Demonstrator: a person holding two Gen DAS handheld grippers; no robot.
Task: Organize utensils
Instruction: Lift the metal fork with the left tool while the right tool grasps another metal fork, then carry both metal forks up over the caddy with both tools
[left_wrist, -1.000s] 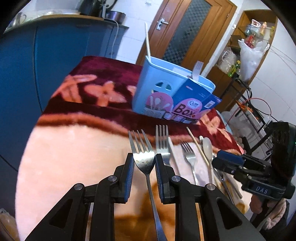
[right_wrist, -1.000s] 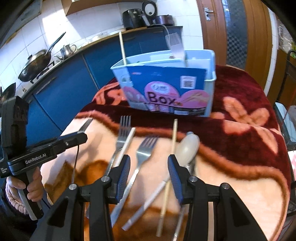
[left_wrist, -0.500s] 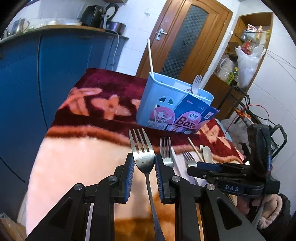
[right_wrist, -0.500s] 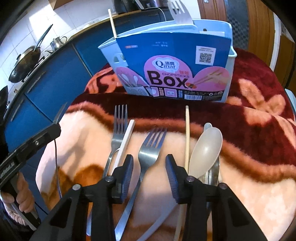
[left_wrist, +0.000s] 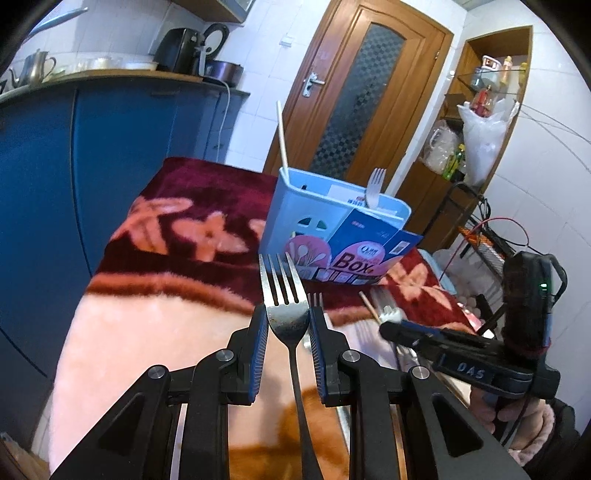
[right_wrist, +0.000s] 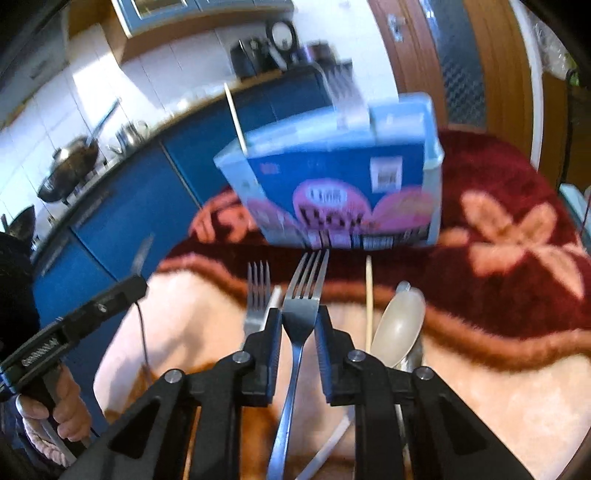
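Observation:
My left gripper (left_wrist: 287, 325) is shut on a steel fork (left_wrist: 283, 295), tines forward, held above the blanket. My right gripper (right_wrist: 298, 321) is shut on another steel fork (right_wrist: 304, 291), lifted off the blanket. The light blue chopsticks box (left_wrist: 332, 229) stands ahead on the dark red part of the blanket, and also shows in the right wrist view (right_wrist: 340, 184). It holds a white chopstick (left_wrist: 282, 136) and a fork (left_wrist: 375, 186). The right gripper body (left_wrist: 461, 354) shows at the right of the left wrist view.
On the blanket lie one more fork (right_wrist: 258, 291), a wooden chopstick (right_wrist: 368, 299), a white chopstick (right_wrist: 275, 295) and a pale plastic spoon (right_wrist: 400, 325). Blue kitchen cabinets (left_wrist: 110, 155) stand to the left. A wooden door (left_wrist: 362, 96) and shelves (left_wrist: 487, 110) are behind.
My right gripper has closed on the middle fork and lifted it off the blanket. My left gripper has kept hold of its fork and drawn back a little from the box.

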